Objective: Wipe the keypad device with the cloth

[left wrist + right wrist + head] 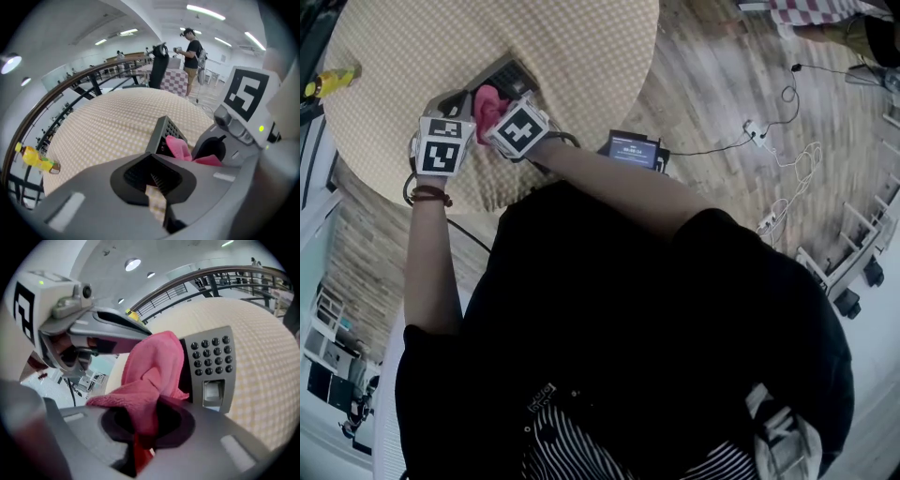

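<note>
Pink cloth (150, 376) clamped in the right gripper (145, 427), jaws closed tight on a fold of it. Bunches up out of the jaws and lies against the left part of the keypad device (213, 366), covering that side of its face. Grey casing on the device, with dark round keys in rows and a small square window beneath them, both bare to the right of the cloth. Stands tilted on the round table (581, 47), on a beige checked cover, right in front of both grippers.

Just beside, the left gripper (157, 185): jaws drawn nearly together, only a thin slit between them with the checked cover showing through; grips nothing. Points at the device's near end, just short of it or touching, cannot tell which. Marker cubes of the two grippers almost side by side in the head view.

Farther off, near the table's left rim, a yellow bottle (328, 82) lying on its side. Down on the wooden floor (722, 84), a small dark screen (633, 150) just beyond the right forearm, and white cables (783, 202) well apart to the right.
</note>
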`<state>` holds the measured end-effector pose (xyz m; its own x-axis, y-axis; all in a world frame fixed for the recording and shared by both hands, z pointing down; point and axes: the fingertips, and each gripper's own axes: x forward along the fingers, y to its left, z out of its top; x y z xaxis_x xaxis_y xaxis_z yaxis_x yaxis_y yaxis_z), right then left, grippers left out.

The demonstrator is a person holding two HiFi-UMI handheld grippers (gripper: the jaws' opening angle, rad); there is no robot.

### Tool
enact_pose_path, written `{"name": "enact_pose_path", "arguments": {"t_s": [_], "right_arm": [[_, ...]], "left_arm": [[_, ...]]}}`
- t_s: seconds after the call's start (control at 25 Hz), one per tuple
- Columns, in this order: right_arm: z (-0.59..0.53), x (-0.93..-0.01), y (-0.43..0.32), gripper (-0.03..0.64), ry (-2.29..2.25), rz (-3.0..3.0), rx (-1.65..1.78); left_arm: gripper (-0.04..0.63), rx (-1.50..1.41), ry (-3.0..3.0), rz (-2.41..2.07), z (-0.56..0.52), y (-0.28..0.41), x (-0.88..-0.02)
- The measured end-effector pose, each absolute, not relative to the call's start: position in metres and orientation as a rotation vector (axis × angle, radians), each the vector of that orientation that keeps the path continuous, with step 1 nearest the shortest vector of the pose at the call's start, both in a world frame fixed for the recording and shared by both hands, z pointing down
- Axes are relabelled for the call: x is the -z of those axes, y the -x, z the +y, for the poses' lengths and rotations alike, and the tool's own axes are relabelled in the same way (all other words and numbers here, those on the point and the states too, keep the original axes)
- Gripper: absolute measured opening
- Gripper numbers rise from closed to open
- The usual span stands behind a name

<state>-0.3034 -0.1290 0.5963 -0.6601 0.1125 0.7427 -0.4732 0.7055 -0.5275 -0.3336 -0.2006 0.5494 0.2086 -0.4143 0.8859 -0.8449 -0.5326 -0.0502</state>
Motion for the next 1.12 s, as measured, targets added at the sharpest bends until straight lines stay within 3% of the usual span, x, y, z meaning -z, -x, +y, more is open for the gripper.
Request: {"name": "enact_pose_path", "arguments": {"t_s": [0.28, 0.48, 0.92, 1.12], "right_arm": [[-0.111, -0.51, 0.27, 0.063, -0.254, -2.299, -0.81], [-0.1, -0.441, 0.22, 0.061, -0.231, -2.404, -0.793], [-0.089, -0.374, 0.151, 0.061, -0.187, -2.545, -0.649], [-0.05, -0.424, 0.207, 0.061, -0.189, -2.569, -0.573]], "left_arm": [[0.003, -0.567, -1.983, -1.548, -0.171, 0.32, -0.473], [0.003, -0.249, -1.955, -1.663, -0.136, 0.29, -0.405], [0.003, -0.051, -2.024, -1.77, -0.08, 0.187, -0.338], [0.003, 0.001, -2.049, -1.76, -0.031, 0.239, -0.4]]}}
